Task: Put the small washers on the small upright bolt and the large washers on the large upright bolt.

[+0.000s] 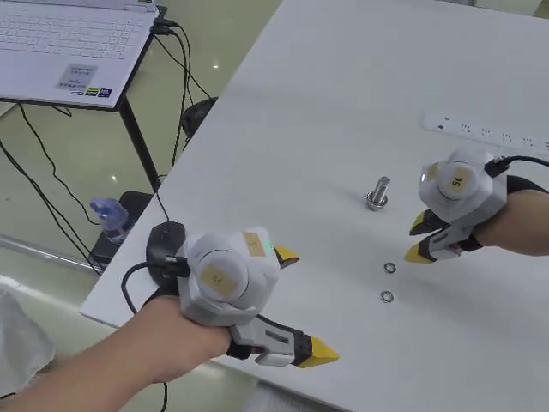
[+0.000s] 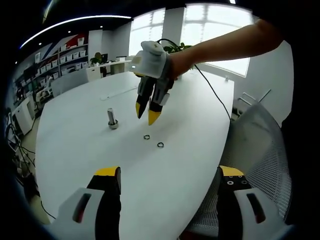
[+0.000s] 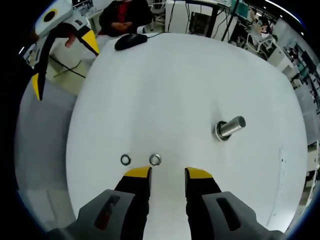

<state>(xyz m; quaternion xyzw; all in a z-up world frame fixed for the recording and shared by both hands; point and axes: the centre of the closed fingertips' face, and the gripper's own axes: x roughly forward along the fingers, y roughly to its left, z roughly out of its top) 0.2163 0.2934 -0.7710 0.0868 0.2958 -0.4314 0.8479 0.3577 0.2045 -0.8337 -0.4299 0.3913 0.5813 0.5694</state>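
Note:
One steel bolt (image 1: 378,193) stands upright on the white table (image 1: 326,103). Two small washers (image 1: 390,268) (image 1: 387,297) lie flat in front of it, close together. My right gripper (image 1: 418,239) hovers just right of the washers, its yellow-tipped jaws a little apart and holding nothing. In the right gripper view the washers (image 3: 125,159) (image 3: 155,159) lie just ahead of the gripper (image 3: 168,173), with the bolt (image 3: 230,127) to the right. My left gripper (image 1: 304,302) is wide open and holds nothing, near the table's front edge. Its own view shows the bolt (image 2: 112,119), the washers (image 2: 147,136) (image 2: 160,145) and the right gripper (image 2: 147,114) above them.
A white power strip (image 1: 485,133) lies at the back right of the table. A laptop (image 1: 69,43) sits on a side stand to the left, with cables below it. A dark rounded object (image 3: 131,41) rests at the table's left edge. A mesh chair (image 2: 260,130) stands beside the table.

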